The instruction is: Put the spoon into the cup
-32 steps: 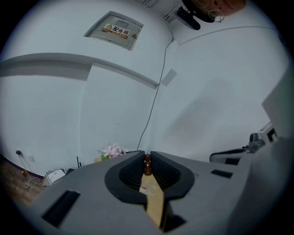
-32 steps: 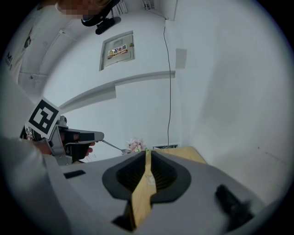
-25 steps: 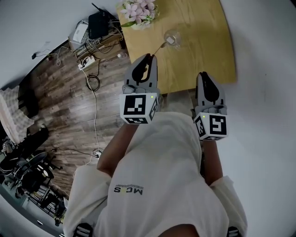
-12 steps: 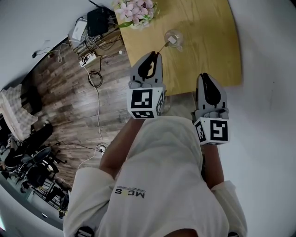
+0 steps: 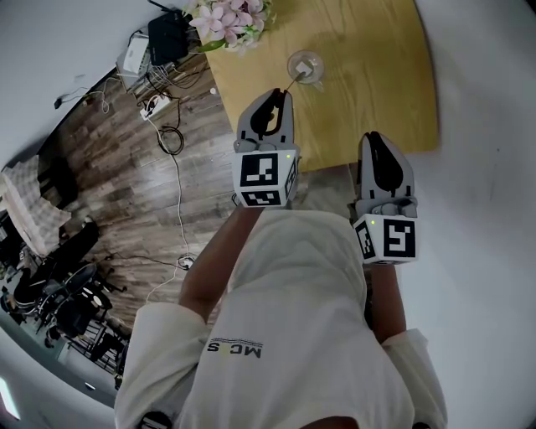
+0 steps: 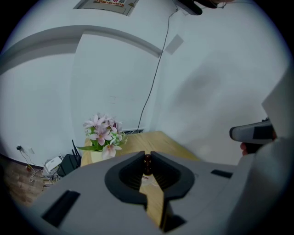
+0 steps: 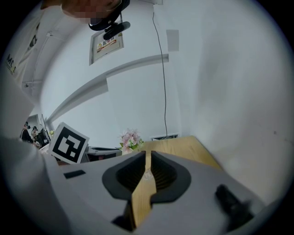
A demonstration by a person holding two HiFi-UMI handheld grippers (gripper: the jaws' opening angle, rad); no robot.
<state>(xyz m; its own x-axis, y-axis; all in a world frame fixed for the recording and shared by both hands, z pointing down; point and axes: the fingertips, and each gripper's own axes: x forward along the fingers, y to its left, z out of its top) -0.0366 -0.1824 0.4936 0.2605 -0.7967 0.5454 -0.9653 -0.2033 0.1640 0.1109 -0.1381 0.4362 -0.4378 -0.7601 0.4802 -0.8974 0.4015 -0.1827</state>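
Note:
A clear glass cup stands on the wooden table. My left gripper is shut on the dark handle of a thin spoon, which slants from the jaw tips to the cup; its far end lies at the cup's rim or inside it. In the left gripper view the brown handle sits pinched at the tips of the left gripper, with the cup just beyond. My right gripper hovers at the table's near edge, jaws together with nothing between them. The right gripper view shows its tips and, beyond them, the cup.
A vase of pink flowers stands on the table's far left corner. On the wooden floor to the left lie a black router, a power strip and cables. A white wall borders the table on the right.
My left gripper has moved forward and down toward the cup, still holding the spoon. The right gripper has sunk slightly near the table edge.

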